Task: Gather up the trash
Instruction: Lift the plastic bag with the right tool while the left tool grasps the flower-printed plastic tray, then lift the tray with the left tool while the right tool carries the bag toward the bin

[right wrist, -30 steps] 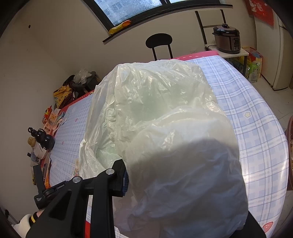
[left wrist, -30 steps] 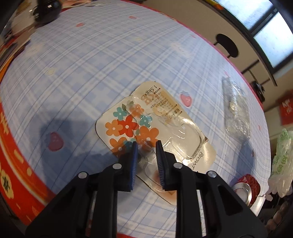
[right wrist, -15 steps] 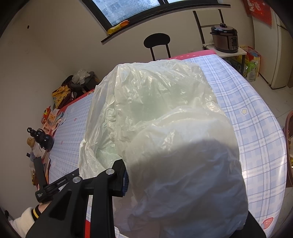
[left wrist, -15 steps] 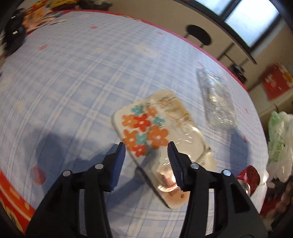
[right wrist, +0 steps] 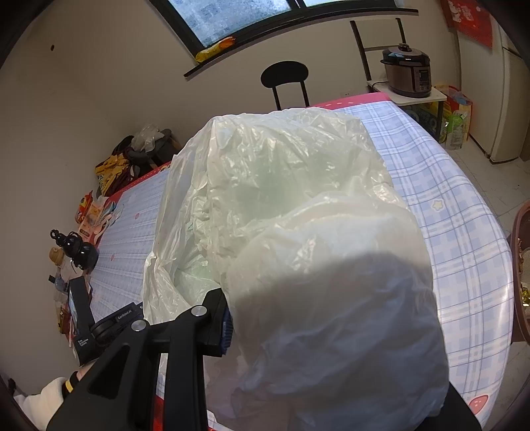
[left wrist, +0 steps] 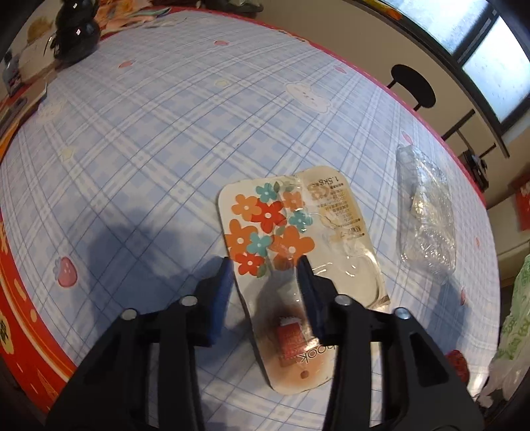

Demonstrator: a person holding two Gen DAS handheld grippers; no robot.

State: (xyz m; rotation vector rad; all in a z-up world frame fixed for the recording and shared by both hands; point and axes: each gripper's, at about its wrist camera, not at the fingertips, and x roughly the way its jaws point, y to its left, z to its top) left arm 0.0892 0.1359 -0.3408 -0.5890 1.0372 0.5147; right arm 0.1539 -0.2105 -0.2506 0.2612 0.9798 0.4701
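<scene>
The round counter (left wrist: 172, 109) under its blue-checked cloth carried the litter. The right gripper (right wrist: 228, 323) was clamped on a billowing translucent white plastic bag (right wrist: 298, 232). The flat flower-printed blister card (left wrist: 265, 225) lay near the counter's edge between the wide-open fingers of the left gripper (left wrist: 265, 281); light, thin and probably slippery, it seemed best pinched by its raised clear bubble.

Daylight from window (right wrist: 245, 20) at far wall, soft, room moderately bright. Dark shadow patches on tablecloth (left wrist: 165, 132) near left gripper (left wrist: 265, 278). Glints on clear plastic wrapper (left wrist: 427, 212). Strong fisheye bending, black vignette corners. Translucent bag (right wrist: 298, 248) near lens slightly soft.
</scene>
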